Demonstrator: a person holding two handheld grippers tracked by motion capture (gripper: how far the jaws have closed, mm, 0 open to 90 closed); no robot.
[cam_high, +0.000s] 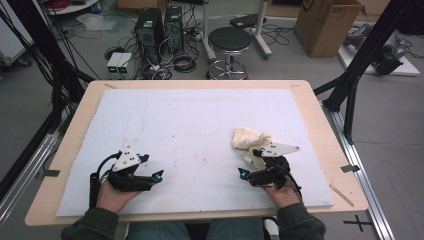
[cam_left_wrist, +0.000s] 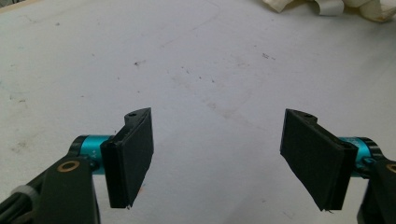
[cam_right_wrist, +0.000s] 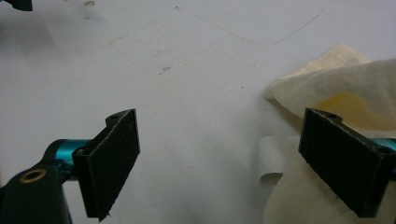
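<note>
Jaws wide beside cloth (cam_right_wrist: 355, 88), right gripper view

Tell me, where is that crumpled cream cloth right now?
In the high view the cloth lies right of centre on the white mat, just beyond the right hand-held gripper.

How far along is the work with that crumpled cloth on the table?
Nothing looks done: the cream cloth lies crumpled on the white mat. In hand: the right claw stands open beside it, one jaw over its edge, gripping nothing. The left claw waits open. Grasping and handling remain.
</note>
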